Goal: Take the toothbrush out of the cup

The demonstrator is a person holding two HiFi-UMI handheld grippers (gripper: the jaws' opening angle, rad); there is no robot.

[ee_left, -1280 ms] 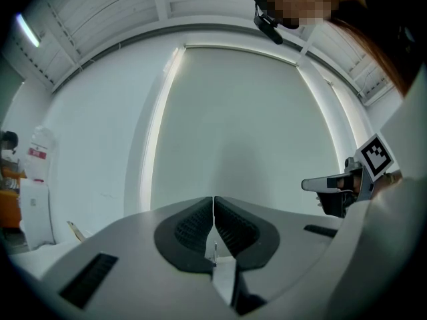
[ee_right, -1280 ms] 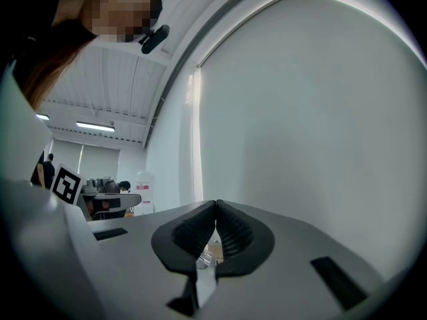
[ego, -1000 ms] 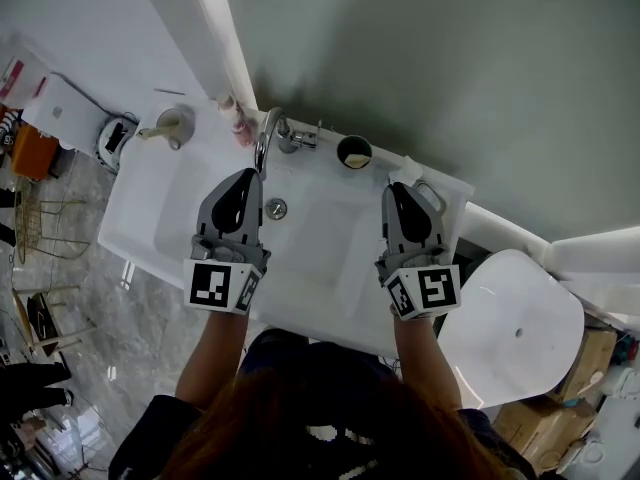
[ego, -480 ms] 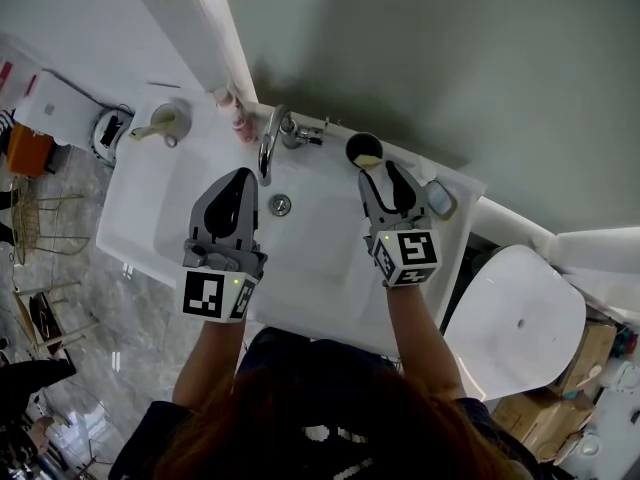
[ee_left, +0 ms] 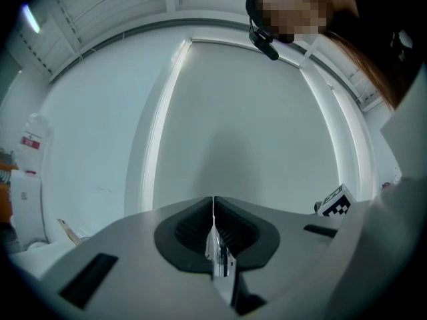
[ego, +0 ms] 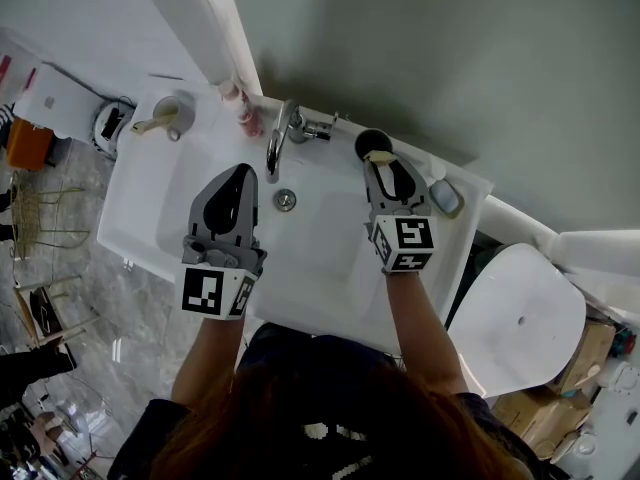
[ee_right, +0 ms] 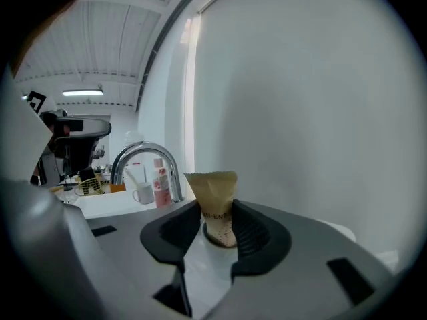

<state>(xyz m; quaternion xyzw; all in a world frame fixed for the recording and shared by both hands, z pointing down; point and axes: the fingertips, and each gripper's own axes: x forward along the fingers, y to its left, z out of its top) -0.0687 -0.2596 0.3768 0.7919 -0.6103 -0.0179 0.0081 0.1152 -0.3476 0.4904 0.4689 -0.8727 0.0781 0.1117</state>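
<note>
A black cup [ego: 368, 143] stands on the sink's back ledge, right of the tap. A toothbrush in a tan paper packet [ego: 380, 156] sticks up out of it. My right gripper [ego: 383, 164] is at the cup. In the right gripper view the packet [ee_right: 213, 191] stands upright between the two pads. This gripper [ee_right: 217, 217] is open, and its jaws have just been closing around the packet. My left gripper [ego: 243, 172] hangs over the basin's left side, shut and empty; its pads meet in the left gripper view [ee_left: 213, 209].
The white sink [ego: 320, 268] has a chrome tap [ego: 278, 138] and a drain [ego: 286, 200]. On the left ledge stand a pink bottle [ego: 243, 118] and a white mug [ego: 172, 116]. A soap dish [ego: 445, 197] lies right of the cup. A toilet lid [ego: 515, 318] is at lower right.
My right gripper has moved from the basin's right front up to the black cup and opened its jaws around the packet. The left gripper has hardly shifted.
</note>
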